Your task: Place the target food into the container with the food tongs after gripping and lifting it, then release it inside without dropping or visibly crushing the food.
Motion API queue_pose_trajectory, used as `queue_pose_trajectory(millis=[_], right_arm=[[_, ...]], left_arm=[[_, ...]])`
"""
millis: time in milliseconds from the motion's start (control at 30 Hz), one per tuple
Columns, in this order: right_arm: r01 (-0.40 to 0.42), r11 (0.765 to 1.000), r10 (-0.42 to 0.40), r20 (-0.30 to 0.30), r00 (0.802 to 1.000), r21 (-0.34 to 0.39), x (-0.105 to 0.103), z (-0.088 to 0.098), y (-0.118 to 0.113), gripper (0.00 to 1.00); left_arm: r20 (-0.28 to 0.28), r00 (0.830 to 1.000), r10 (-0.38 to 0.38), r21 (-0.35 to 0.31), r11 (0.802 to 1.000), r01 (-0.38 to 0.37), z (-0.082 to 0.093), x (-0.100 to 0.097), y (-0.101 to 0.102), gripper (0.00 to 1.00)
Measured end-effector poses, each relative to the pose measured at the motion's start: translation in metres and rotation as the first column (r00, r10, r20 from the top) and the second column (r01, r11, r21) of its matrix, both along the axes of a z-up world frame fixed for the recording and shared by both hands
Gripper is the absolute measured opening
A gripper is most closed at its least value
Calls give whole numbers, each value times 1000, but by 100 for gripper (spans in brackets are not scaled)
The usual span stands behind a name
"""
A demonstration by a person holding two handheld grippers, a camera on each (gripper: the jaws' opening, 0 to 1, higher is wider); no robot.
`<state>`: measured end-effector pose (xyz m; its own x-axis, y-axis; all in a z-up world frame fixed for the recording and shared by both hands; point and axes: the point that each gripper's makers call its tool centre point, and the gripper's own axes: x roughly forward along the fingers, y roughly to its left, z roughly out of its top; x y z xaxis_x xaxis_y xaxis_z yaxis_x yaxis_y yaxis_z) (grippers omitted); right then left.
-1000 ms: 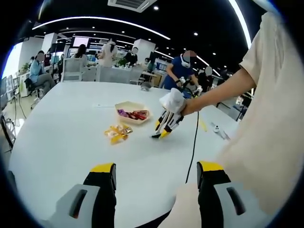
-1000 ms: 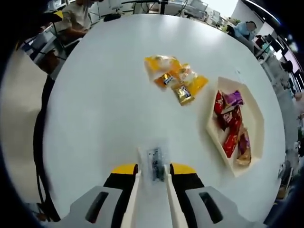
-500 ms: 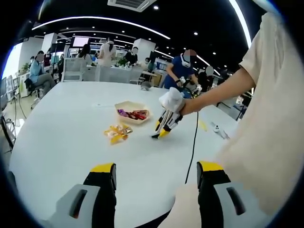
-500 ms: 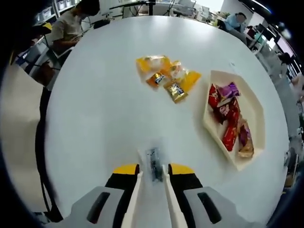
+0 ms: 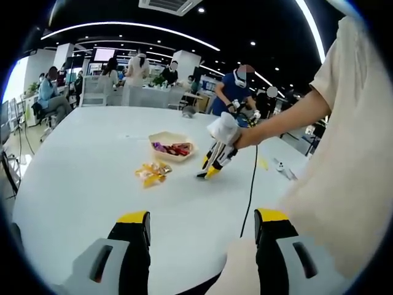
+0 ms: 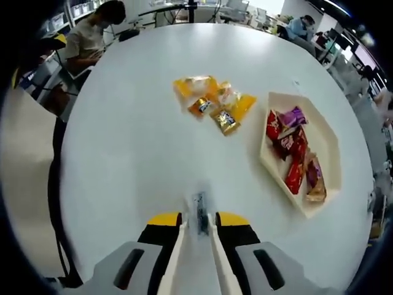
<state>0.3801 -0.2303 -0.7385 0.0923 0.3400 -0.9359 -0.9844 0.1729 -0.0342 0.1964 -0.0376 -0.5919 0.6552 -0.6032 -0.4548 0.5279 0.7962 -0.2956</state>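
My right gripper (image 6: 198, 218) is shut on the clear food tongs (image 6: 199, 204), which stick out forward low over the white table. Ahead of the tongs lies a loose pile of yellow and orange snack packets (image 6: 212, 102). To its right stands a beige angular tray (image 6: 263, 157) holding red and purple packets (image 6: 293, 147). In the left gripper view, a person's hand holds the right gripper (image 5: 212, 165) tip-down just right of the packets (image 5: 152, 172) and near the tray (image 5: 158, 136). My left gripper (image 5: 199, 224) hangs open over bare table, far from the food.
A black cable (image 5: 249, 196) trails from the right gripper toward the holder's pale sleeve (image 5: 344, 160). A small white object (image 5: 279, 167) lies at the table's right. A seated person (image 6: 92, 31) is at the table's far edge, with more people and desks behind.
The right gripper's view has pulled back a little, so packets and tray look slightly smaller and farther left. The tongs stay clamped. The left gripper has not moved.
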Motion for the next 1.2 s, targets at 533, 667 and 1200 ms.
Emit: queue_pose_trajectory(millis=[533,667,1200], right_arm=[[16,999,-17,31,999,41,4,19,2,19],[17,998,-20,49,999,60,8,30,6,19],[-7,989,-15,151,988,146,35,83,34,20]], left_arm=[[12,1000,-23,-1,1000,23,3,2,-5,69],[17,999,-28,-1,1000,28,4,3,-6,69],[27,999,-33,-3,999,33,6,4,-8,69]])
